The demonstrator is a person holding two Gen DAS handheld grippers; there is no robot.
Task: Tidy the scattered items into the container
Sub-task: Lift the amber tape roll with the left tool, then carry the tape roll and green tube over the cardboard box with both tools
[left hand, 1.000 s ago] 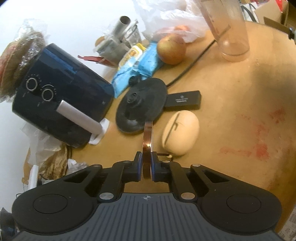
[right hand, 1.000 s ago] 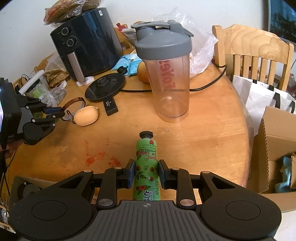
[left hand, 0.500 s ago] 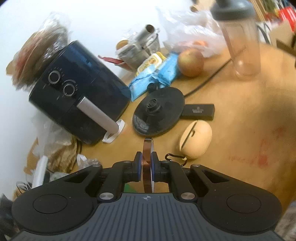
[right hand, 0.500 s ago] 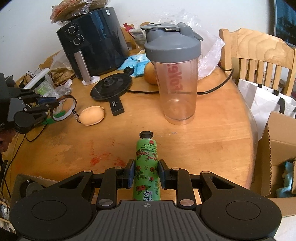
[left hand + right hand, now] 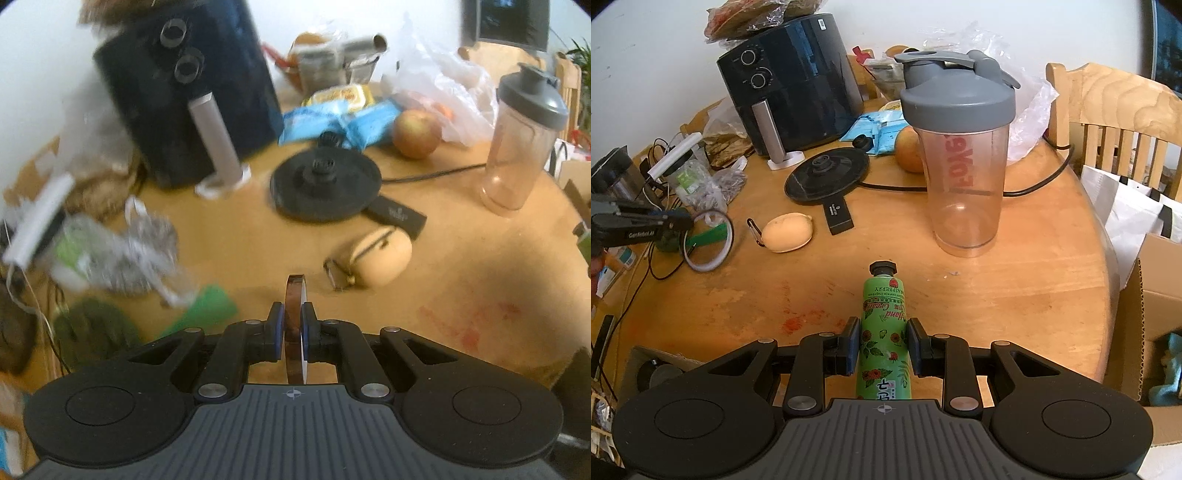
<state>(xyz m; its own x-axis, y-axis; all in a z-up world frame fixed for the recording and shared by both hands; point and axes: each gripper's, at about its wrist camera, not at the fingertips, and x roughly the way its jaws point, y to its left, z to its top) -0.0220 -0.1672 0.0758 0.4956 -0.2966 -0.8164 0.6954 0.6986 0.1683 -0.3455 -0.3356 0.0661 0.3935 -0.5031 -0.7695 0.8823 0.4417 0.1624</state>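
The left gripper [image 5: 291, 328] clamps a thin tape ring [image 5: 294, 295] edge-on between its 2 fingers, above the wooden table [image 5: 461, 266]. A tan pouch [image 5: 380, 256] lies just ahead to its right. The right gripper [image 5: 883, 341] squeezes a green hand cream tube [image 5: 883, 332], cap forward; the cardboard box [image 5: 1148, 314] sits to its right.

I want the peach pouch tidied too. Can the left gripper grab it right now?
Probably not yet. The left gripper is shut on a tape roll, so its fingers are full. The peach pouch lies just ahead, with bare table around it.
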